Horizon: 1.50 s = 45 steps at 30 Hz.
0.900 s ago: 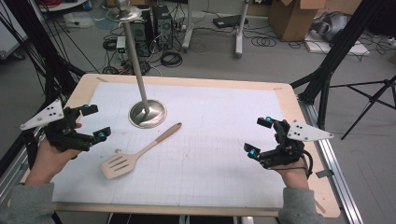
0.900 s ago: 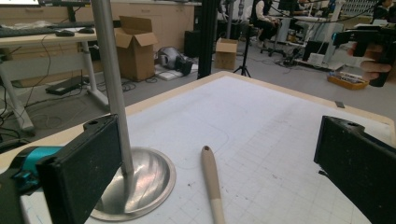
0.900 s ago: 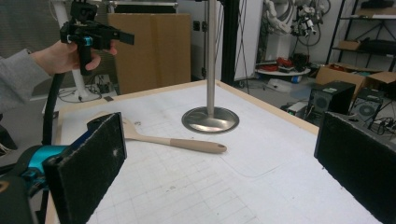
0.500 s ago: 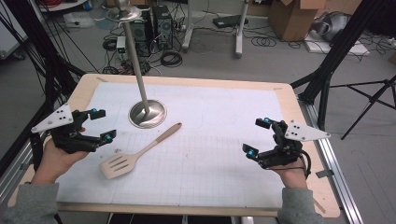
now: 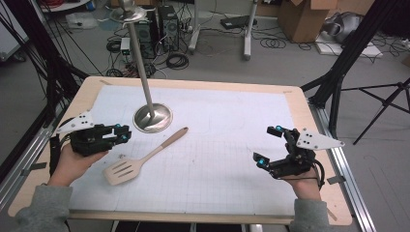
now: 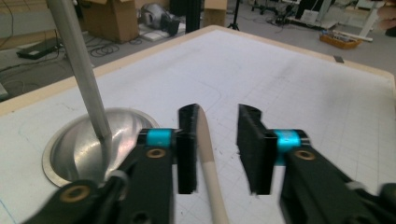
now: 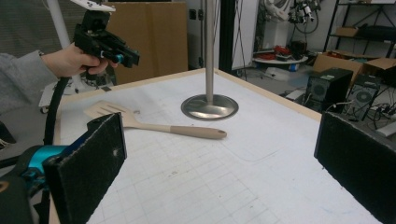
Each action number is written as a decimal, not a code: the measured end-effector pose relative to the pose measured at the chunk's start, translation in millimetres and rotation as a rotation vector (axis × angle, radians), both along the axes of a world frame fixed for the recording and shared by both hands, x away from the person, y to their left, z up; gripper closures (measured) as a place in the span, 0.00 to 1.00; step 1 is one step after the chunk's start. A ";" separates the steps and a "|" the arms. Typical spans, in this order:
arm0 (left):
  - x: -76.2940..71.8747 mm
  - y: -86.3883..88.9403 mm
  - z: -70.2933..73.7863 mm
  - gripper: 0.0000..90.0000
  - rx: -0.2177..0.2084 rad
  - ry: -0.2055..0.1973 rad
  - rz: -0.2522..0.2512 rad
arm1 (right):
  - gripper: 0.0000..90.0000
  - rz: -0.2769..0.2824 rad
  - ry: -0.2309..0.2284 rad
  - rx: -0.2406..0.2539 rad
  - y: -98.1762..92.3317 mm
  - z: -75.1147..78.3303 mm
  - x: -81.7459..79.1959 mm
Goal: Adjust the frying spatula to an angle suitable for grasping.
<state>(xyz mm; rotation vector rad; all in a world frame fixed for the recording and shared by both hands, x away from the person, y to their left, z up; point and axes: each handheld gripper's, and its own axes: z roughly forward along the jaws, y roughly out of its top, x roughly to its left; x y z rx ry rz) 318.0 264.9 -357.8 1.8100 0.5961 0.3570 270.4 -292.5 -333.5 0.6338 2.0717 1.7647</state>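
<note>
From the high view, the pale wooden slotted spatula [image 5: 140,159] lies flat on the white gridded table mat [image 5: 222,145], just in front of the round steel stand base [image 5: 152,117]. The left gripper [image 5: 122,135] hovers beside that base, above the spatula's blade end; the right gripper [image 5: 269,145] hangs well apart.

In the left gripper view, its jaws stand narrowly parted and have just been closing, the spatula handle [image 6: 208,158] seen between them, untouched.

In the right gripper view, its jaws gape wide, empty, the spatula [image 7: 154,122] just before the base [image 7: 209,106].
</note>
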 end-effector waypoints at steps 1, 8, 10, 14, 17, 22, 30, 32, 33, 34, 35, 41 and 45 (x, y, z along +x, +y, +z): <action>1.2 -1.8 -1.5 0.88 0.014 0.001 -0.008 | 0.01 0.001 0.001 -0.006 -0.2 -0.9 -0.3; 7.9 -4.0 -7.9 0.99 0.040 0.017 -0.011 | 0.01 0.004 0.013 -0.018 0.6 -3.0 -2.3; 11.2 -5.4 -10.8 0.99 0.050 0.026 -0.009 | 0.01 0.005 0.015 -0.023 0.7 -3.2 -3.2; 19.7 -10.4 -18.5 1.00 0.068 0.049 -0.008 | 0.01 0.000 0.020 -0.031 0.4 -4.3 -5.0; 23.3 -12.4 -21.6 1.00 0.070 0.057 -0.010 | 0.01 -0.002 0.026 -0.033 0.1 -5.3 -6.5; 32.0 -18.1 -25.2 1.00 0.065 0.091 0.000 | 0.01 -0.008 0.032 -0.038 -0.9 -6.7 -8.3; 37.4 -34.7 -22.2 1.00 0.087 0.083 -0.009 | 0.01 -0.001 0.040 -0.041 -2.1 -8.1 -8.6; 39.1 -36.2 -24.0 1.00 0.085 0.071 -0.016 | 0.01 -0.006 0.036 -0.023 -3.2 -7.2 -7.0; 41.0 -37.3 -25.4 1.00 0.089 0.075 -0.013 | 0.01 -0.013 0.034 -0.014 -3.0 -7.1 -6.3; 43.0 -38.6 -27.1 1.00 0.093 0.082 -0.009 | 0.01 -0.009 0.034 -0.015 -2.4 -7.0 -5.8; 45.0 -39.6 -28.7 1.00 0.098 0.091 -0.012 | 0.01 -0.002 0.034 -0.020 -1.1 -6.9 -5.7; 54.7 -46.8 -39.6 1.00 0.125 0.103 0.017 | 0.01 0.009 0.037 -0.027 1.9 -7.4 -3.3; 60.4 -50.5 -46.1 1.00 0.125 0.118 0.013 | 0.01 0.010 0.037 -0.031 3.1 -7.7 -2.0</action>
